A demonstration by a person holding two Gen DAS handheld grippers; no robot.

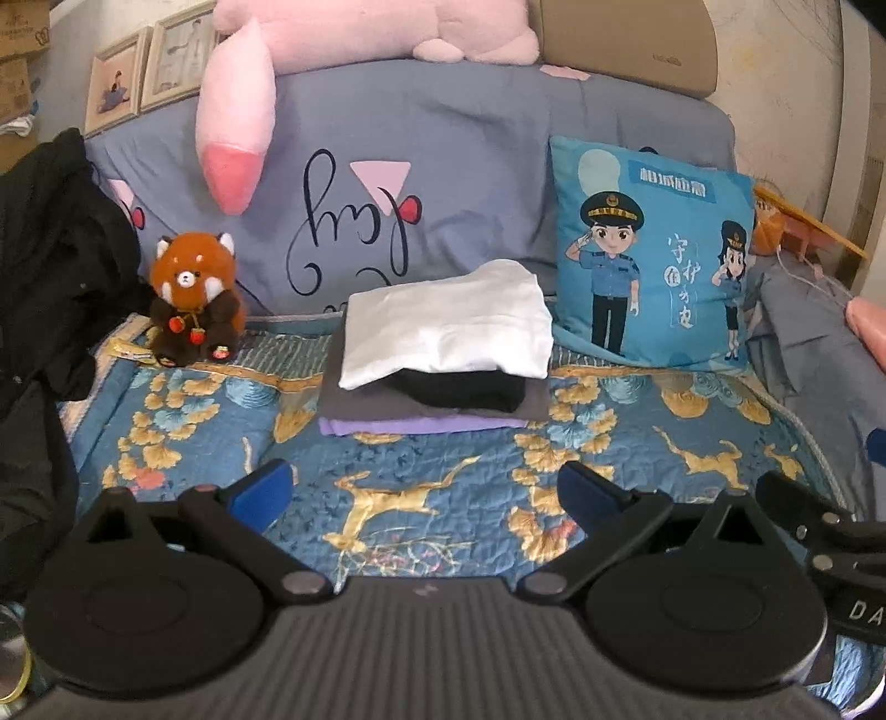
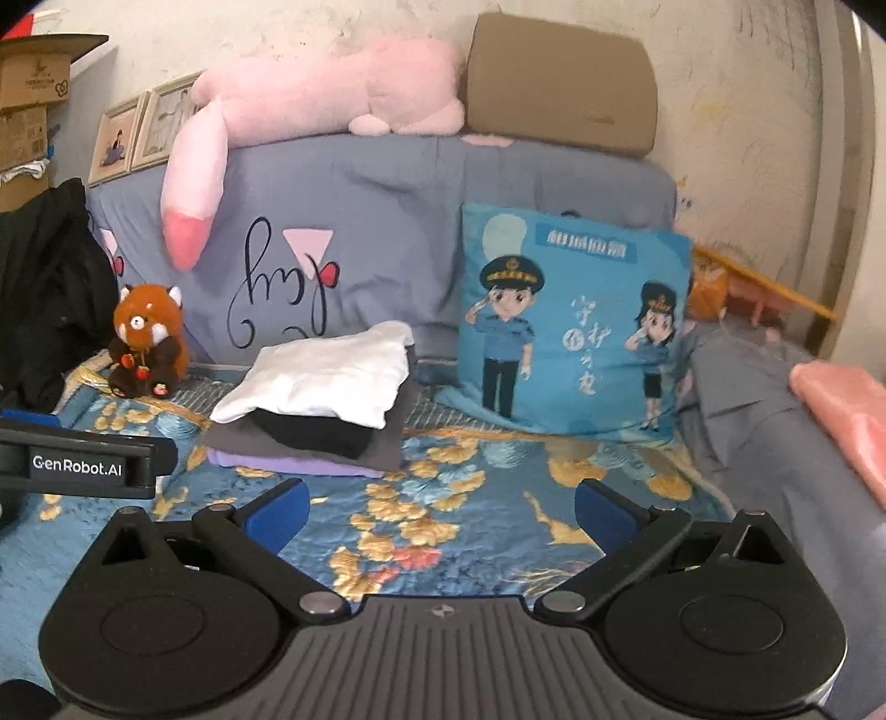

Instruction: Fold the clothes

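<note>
A stack of folded clothes lies on the blue patterned quilt (image 1: 443,498) near the back cushions. On top is a white garment (image 1: 448,327) (image 2: 326,376), under it a black one (image 1: 465,390) (image 2: 315,435), then a grey one (image 1: 360,407) and a purple one (image 1: 421,425) (image 2: 282,462). My left gripper (image 1: 425,487) stands open over the quilt, well short of the stack, nothing between its blue pads. My right gripper (image 2: 440,512) is open too and empty, to the right of the stack. The left gripper's body (image 2: 83,465) shows at the right wrist view's left edge.
A red panda plush (image 1: 194,299) sits left of the stack, with dark clothing (image 1: 50,266) heaped beyond it. A blue cartoon cushion (image 1: 653,266) leans at the right. A pink plush (image 1: 332,33) lies on the grey-blue backrest. Pink fabric (image 2: 847,410) lies at the far right.
</note>
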